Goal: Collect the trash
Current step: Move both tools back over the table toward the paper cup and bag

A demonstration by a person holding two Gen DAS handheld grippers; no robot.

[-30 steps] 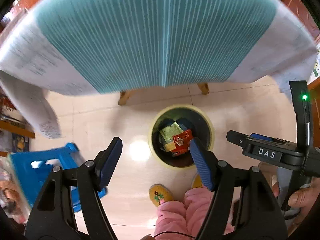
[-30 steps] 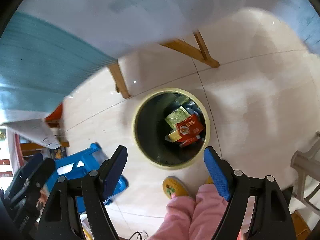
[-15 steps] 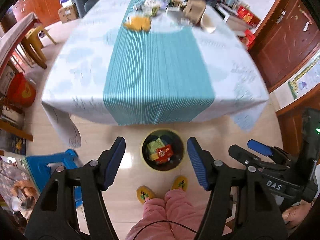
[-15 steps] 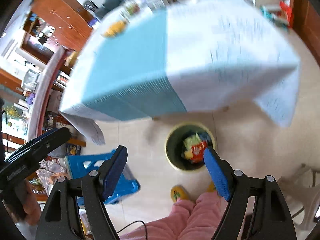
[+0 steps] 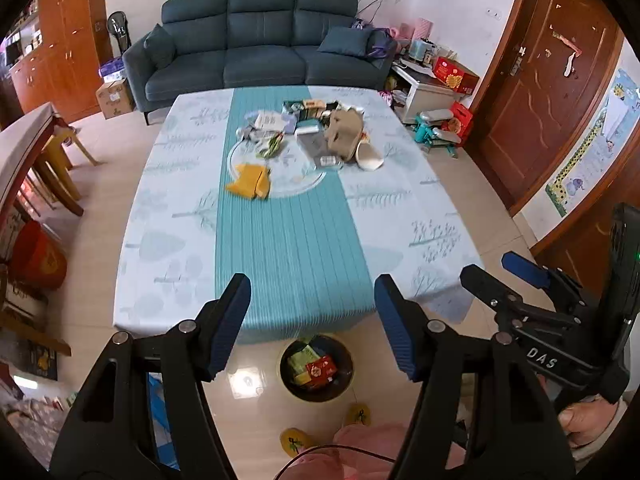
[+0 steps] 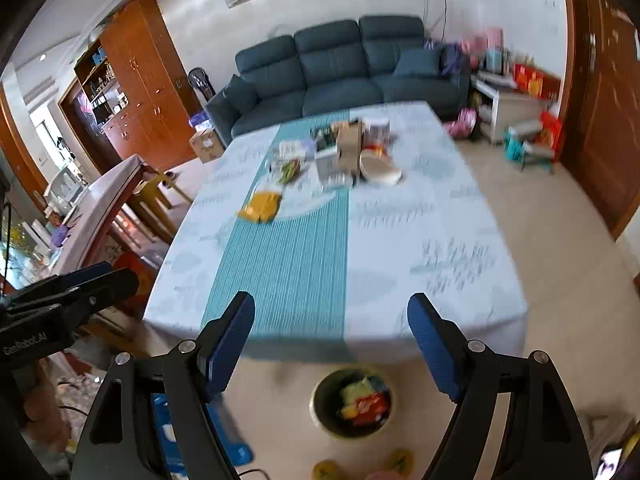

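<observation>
A table with a teal-striped cloth (image 5: 288, 240) (image 6: 400, 240) carries trash at its far half: a yellow wrapper (image 5: 250, 180) (image 6: 262, 205), a green wrapper (image 5: 272, 146) (image 6: 289, 170), a brown paper bag (image 5: 346, 132) (image 6: 350, 148) and a white bowl (image 5: 370, 156) (image 6: 380, 170). On the floor at the table's near edge stands a round bin (image 5: 344, 380) (image 6: 320, 412) holding red, green and yellow packets. My left gripper (image 5: 312, 292) hangs high over the near edge, open and empty. My right gripper (image 6: 331, 304) is beside it, also open and empty.
A dark blue sofa (image 5: 260, 48) stands behind the table. Wooden chairs (image 5: 60, 160) line the left side, and a blue stool (image 6: 224, 424) is on the floor at lower left. Boxes and a brown door (image 5: 552, 92) fill the right. Pink trouser legs and yellow slippers (image 5: 296, 442) are below me.
Both grippers have risen from just above the bin to well above the table. The tabletop and its trash have come into view, and the bin looks small and far below.
</observation>
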